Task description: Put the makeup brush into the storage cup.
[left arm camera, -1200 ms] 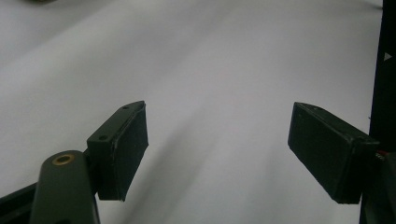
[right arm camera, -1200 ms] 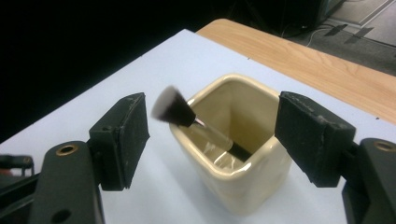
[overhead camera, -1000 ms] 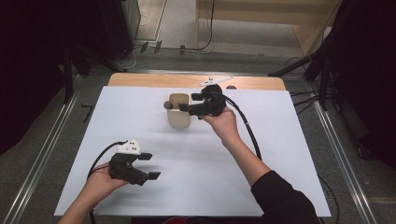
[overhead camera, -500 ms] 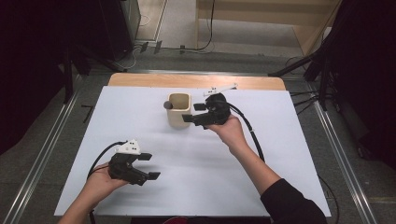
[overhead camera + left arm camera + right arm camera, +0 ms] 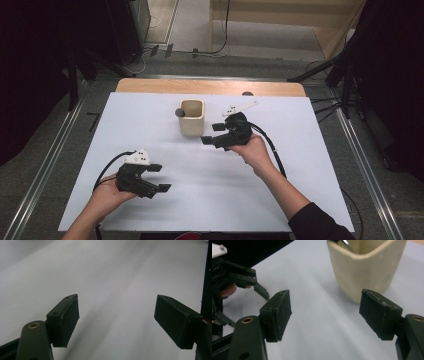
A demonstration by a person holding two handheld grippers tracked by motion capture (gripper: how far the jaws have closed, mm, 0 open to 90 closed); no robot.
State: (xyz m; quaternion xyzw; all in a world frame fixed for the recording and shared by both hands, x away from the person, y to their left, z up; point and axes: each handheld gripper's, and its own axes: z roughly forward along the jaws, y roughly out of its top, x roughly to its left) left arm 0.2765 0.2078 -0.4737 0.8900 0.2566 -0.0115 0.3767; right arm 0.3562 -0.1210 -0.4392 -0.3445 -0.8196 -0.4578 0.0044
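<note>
Pulling back from the cup (image 5: 192, 118), the right tool (image 5: 214, 133) is now sitting lower and nearer the person than a second ago, when it was hanging right at the cup's rim; the left tool (image 5: 159, 178) is staying where it was, near the front left corner of the table (image 5: 310, 150). The cup is standing upright toward the back edge of the table, about midway along it, with a dark round-ended handle (image 5: 179, 113) leaning out over its left rim, so whatever goes into the cup is, by the look of it, already sitting inside. In the right gripper view the right tool (image 5: 324, 315) is showing its jaws apart and empty, with the cup (image 5: 364, 267) just beyond them and not touched. In the left gripper view the left tool (image 5: 116, 320) is likewise holding its jaws wide apart over bare table, gripping nothing. Judging from this, the placing is looking done and only the retreat of the right hand (image 5: 255, 152) is remaining.
</note>
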